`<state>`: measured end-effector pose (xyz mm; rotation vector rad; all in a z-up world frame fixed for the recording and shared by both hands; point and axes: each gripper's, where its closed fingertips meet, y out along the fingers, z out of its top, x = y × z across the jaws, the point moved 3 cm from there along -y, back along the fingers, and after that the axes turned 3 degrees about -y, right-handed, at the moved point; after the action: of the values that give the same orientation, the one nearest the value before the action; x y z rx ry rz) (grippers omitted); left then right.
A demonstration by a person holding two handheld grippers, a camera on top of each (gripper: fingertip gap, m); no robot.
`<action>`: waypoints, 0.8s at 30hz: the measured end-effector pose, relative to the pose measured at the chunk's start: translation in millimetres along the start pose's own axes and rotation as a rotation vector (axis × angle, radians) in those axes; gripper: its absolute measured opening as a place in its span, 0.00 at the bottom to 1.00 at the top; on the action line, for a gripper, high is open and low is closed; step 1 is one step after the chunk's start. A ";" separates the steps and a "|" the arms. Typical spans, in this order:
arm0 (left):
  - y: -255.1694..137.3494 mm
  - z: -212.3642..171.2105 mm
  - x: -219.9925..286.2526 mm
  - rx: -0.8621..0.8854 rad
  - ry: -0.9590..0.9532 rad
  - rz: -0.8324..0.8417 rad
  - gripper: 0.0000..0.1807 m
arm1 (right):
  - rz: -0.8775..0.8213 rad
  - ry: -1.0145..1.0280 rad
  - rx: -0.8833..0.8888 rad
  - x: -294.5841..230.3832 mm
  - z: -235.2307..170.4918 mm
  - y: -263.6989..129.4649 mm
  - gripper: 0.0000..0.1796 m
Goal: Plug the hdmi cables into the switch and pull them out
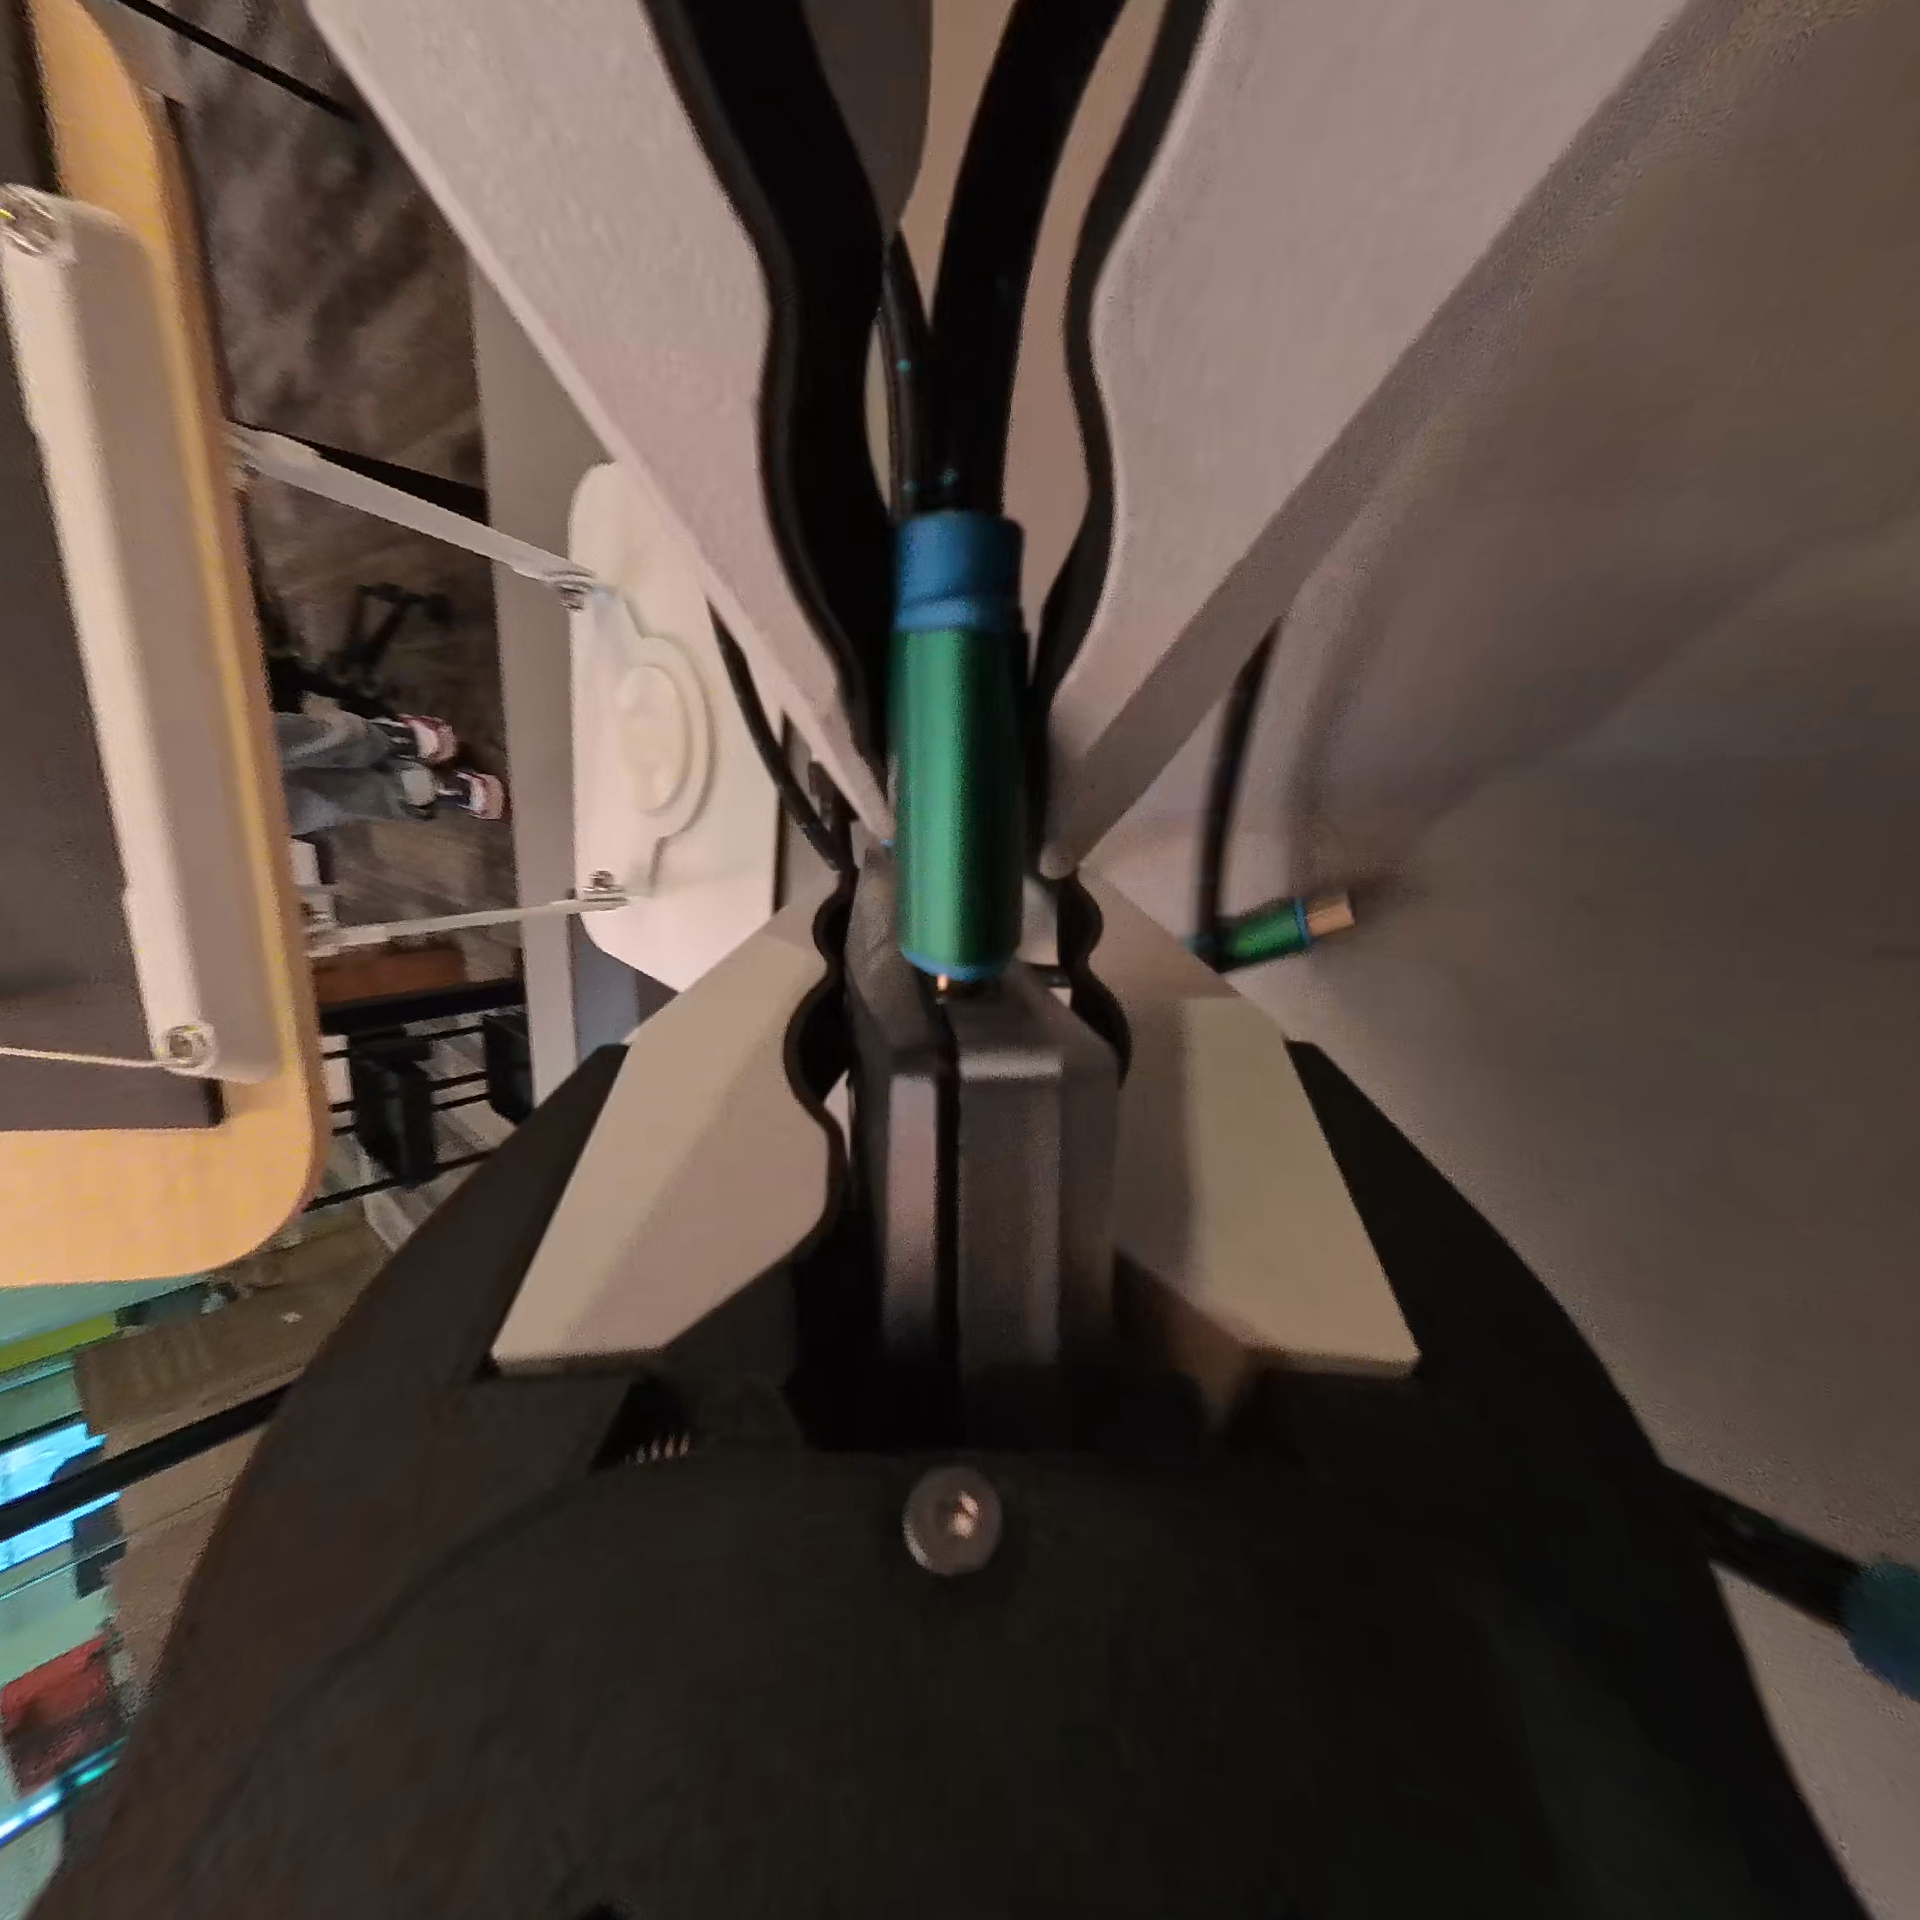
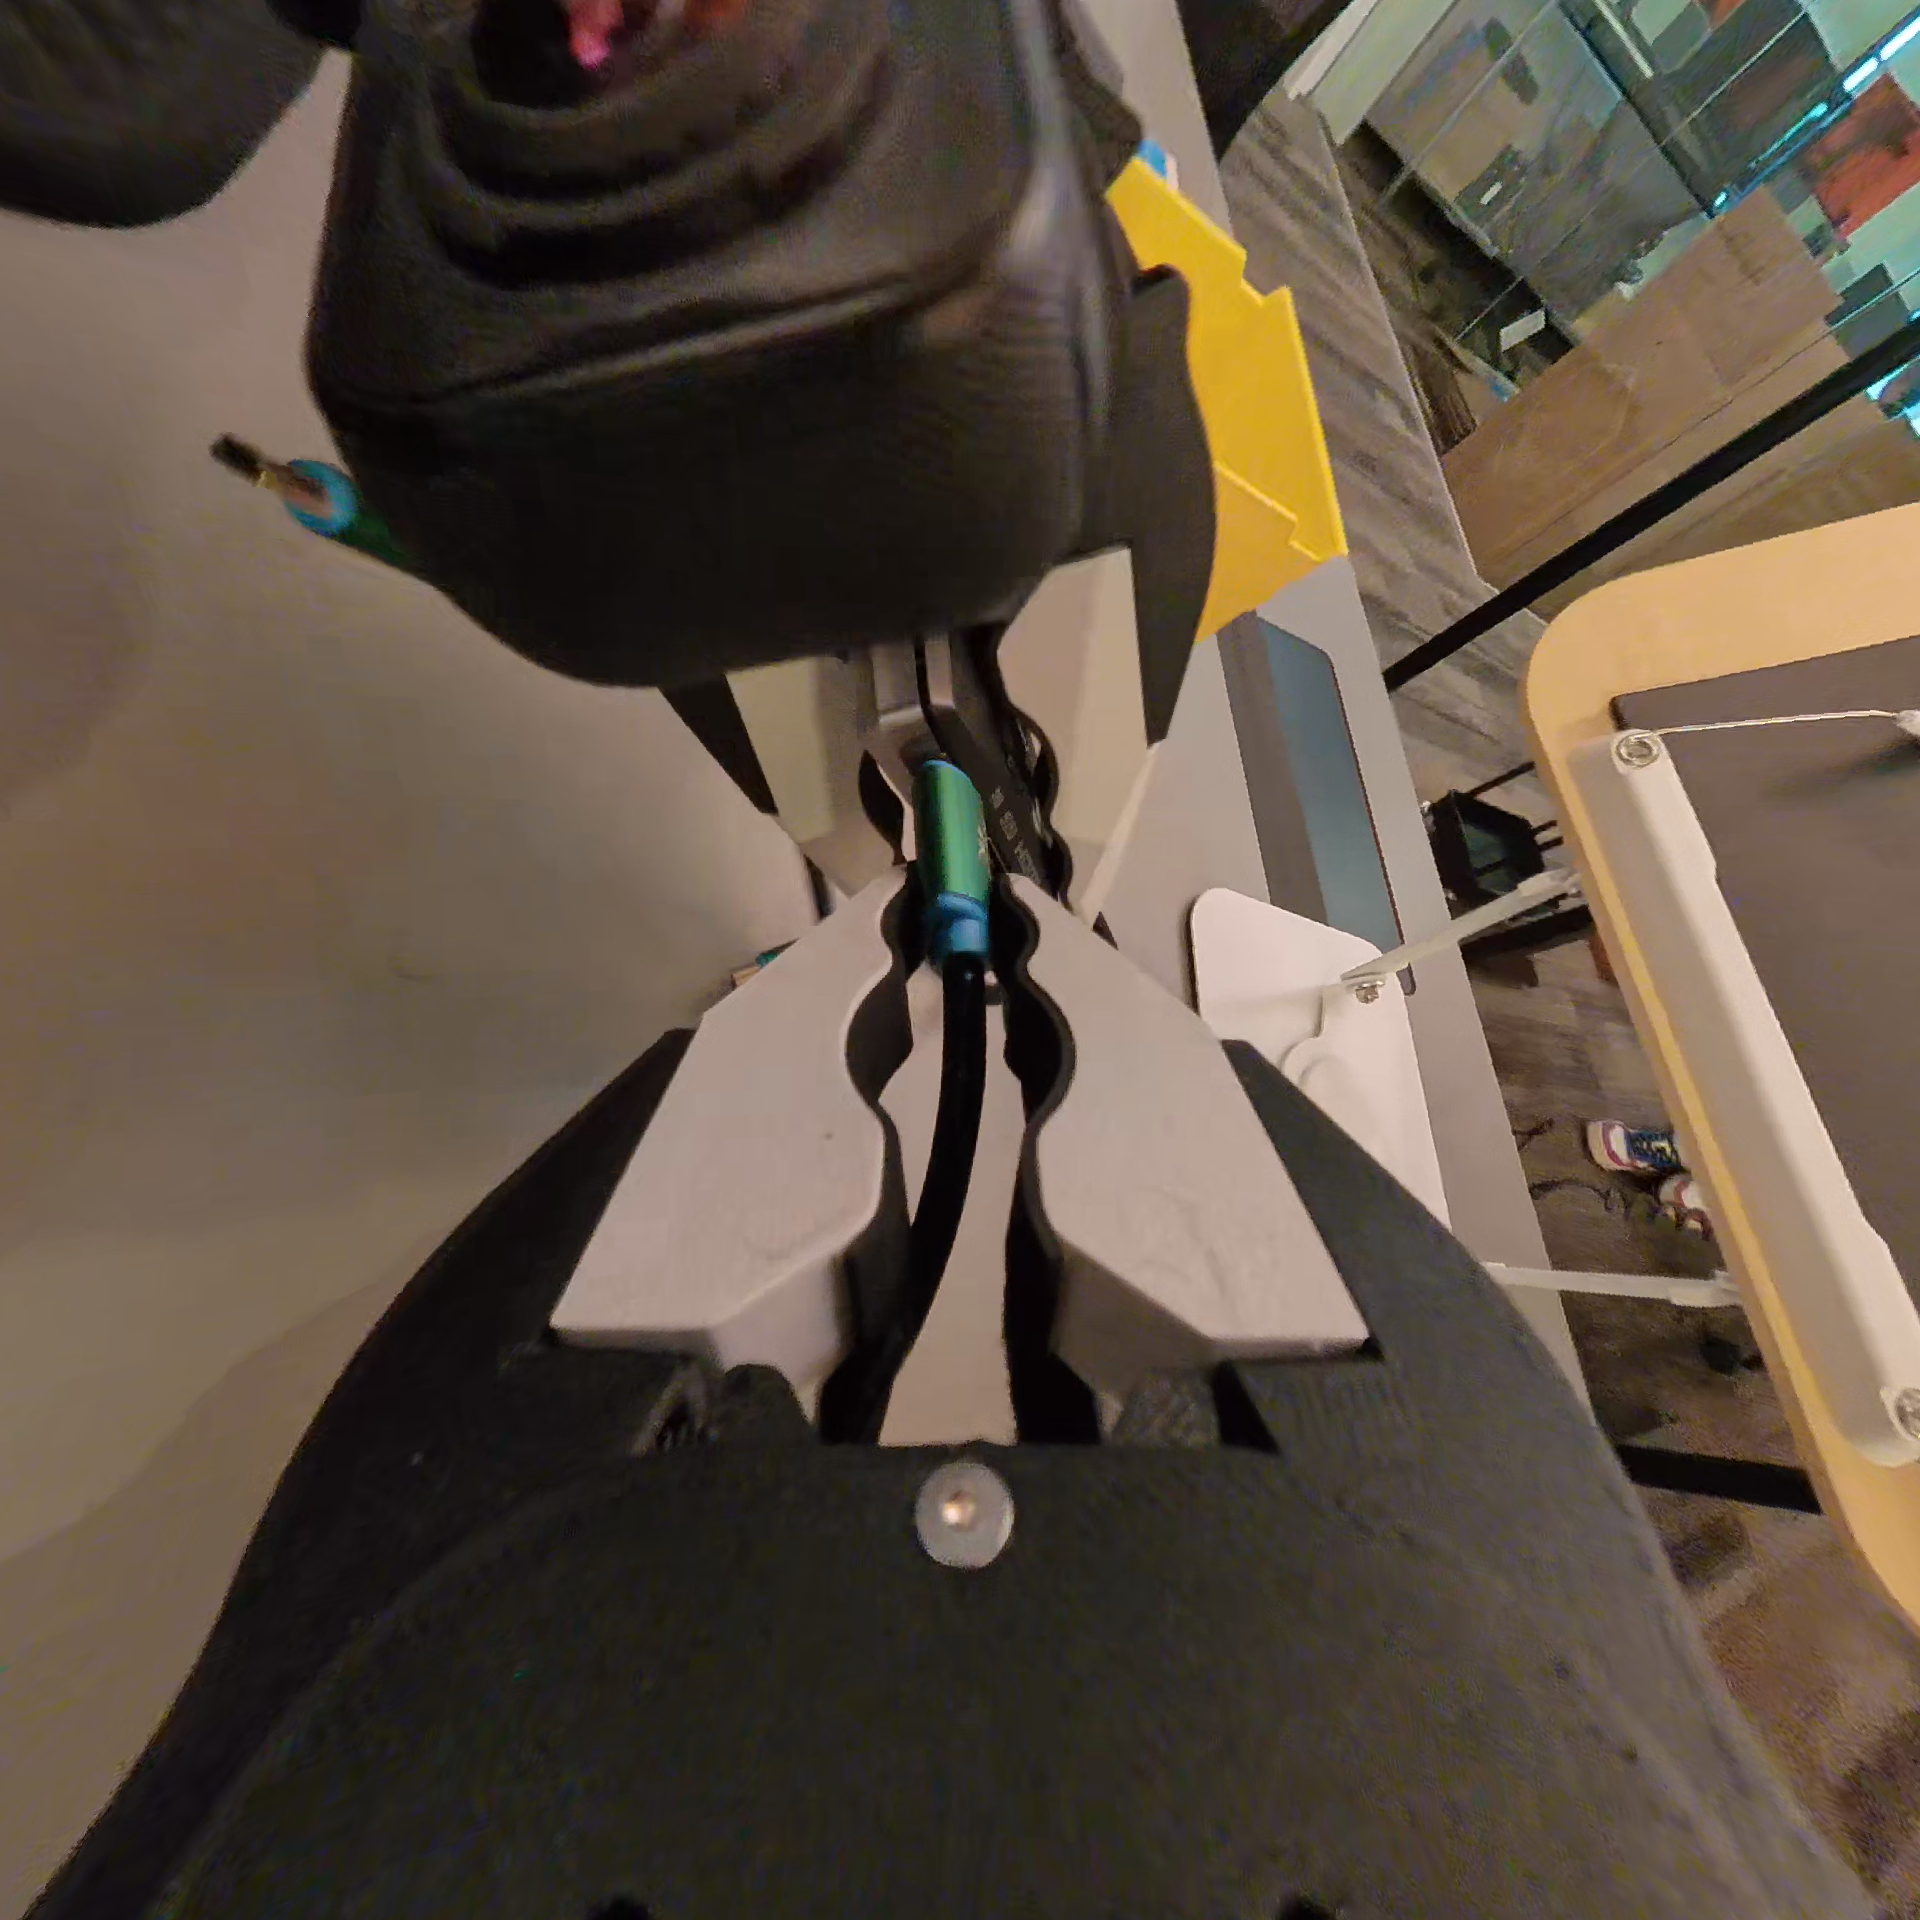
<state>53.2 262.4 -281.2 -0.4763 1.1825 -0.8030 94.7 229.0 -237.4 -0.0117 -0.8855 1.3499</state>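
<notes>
My left gripper (image 1: 961,956) is shut on the dark grey HDMI switch (image 1: 997,1153) and holds it edge-on between its white fingers. My right gripper (image 1: 961,831) comes from the opposite side, shut on a green HDMI plug (image 1: 945,790) with a blue collar. The plug's tip touches the switch's end, and a sliver of gold metal shows there. In the right wrist view my right gripper (image 2: 956,899) grips the plug (image 2: 948,831) near its collar, and the black cable (image 2: 951,1060) runs back between the fingers. The left gripper (image 2: 951,790) and the switch (image 2: 899,691) face it.
A second green plug (image 1: 1278,925) lies loose on the white table (image 1: 1558,727), and a third (image 1: 1881,1631) lies at the lower right. A wood-edged table with a grey mat (image 2: 1766,831) stands nearby. A white bracket (image 1: 644,727), a yellow part (image 2: 1247,395) and a person's shoes (image 2: 1642,1153) also show. There is about 6 centimeters between the tips of the two grippers.
</notes>
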 end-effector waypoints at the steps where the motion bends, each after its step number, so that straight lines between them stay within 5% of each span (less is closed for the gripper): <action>1: -0.6 1.1 -2.0 0.006 0.006 0.018 0.20 | -0.005 -0.001 0.010 1.0 1.1 -1.1 0.05; 16: -4.1 -7.3 -15.5 -0.010 0.047 0.159 0.19 | -0.088 -0.115 0.083 6.1 17.7 -19.1 0.13; 24: -11.6 -1.8 -25.2 -0.045 0.174 0.351 0.19 | 0.105 0.177 0.109 2.4 15.8 -14.1 0.13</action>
<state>44.1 274.4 -257.8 -0.2274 1.4000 -0.5225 97.6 219.8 -218.4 -0.0928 -0.6695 1.4698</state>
